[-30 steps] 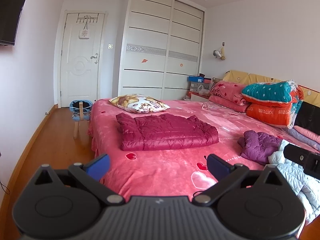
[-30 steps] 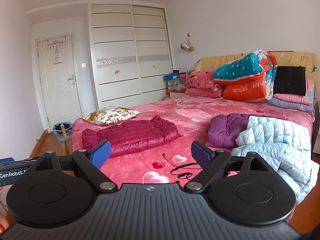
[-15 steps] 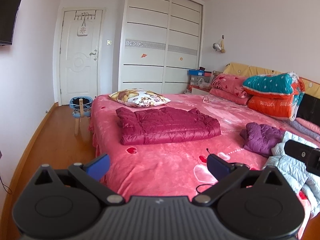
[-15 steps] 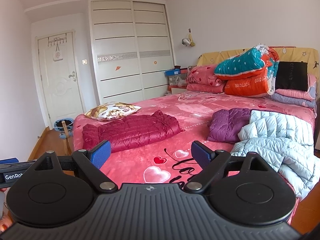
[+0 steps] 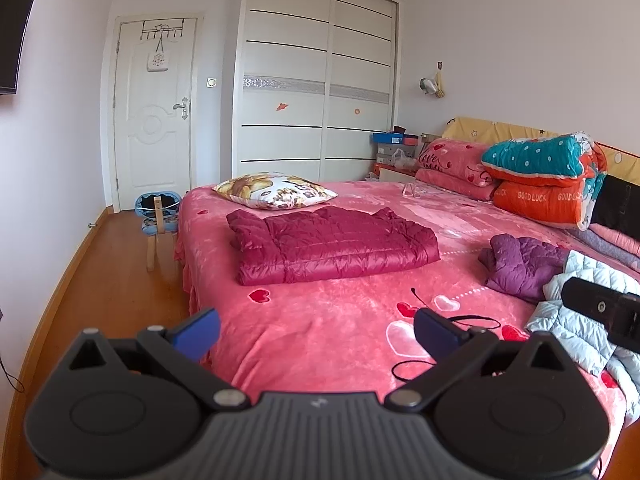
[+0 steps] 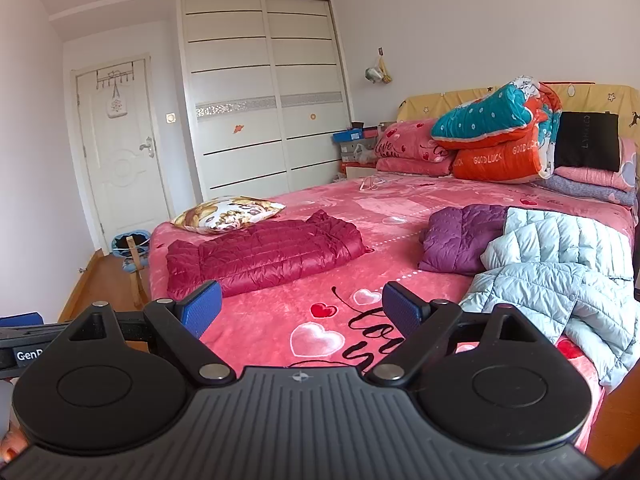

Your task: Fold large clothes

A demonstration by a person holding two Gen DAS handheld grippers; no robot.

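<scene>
A folded dark red puffer jacket (image 5: 332,244) (image 6: 264,254) lies flat on the pink bed (image 5: 320,320) (image 6: 280,320). A crumpled purple jacket (image 5: 524,262) (image 6: 464,238) and a rumpled pale blue puffer jacket (image 5: 580,320) (image 6: 560,276) lie at the bed's right side. My left gripper (image 5: 316,330) is open and empty, held above the bed's near edge. My right gripper (image 6: 302,308) is open and empty, over the near part of the bed, left of the pale blue jacket. The right gripper's body shows at the right edge of the left wrist view (image 5: 600,308).
A patterned pillow (image 5: 276,190) lies behind the red jacket. Stacked quilts and pillows (image 6: 492,140) stand at the headboard. A small stool (image 5: 158,220) stands on the wood floor left of the bed, near the door (image 5: 154,120). A wardrobe (image 5: 316,80) fills the back wall.
Both grippers have moved forward and nearer the bed, and both views have tilted up a little. Both stay open and empty. The clothes have not moved.
</scene>
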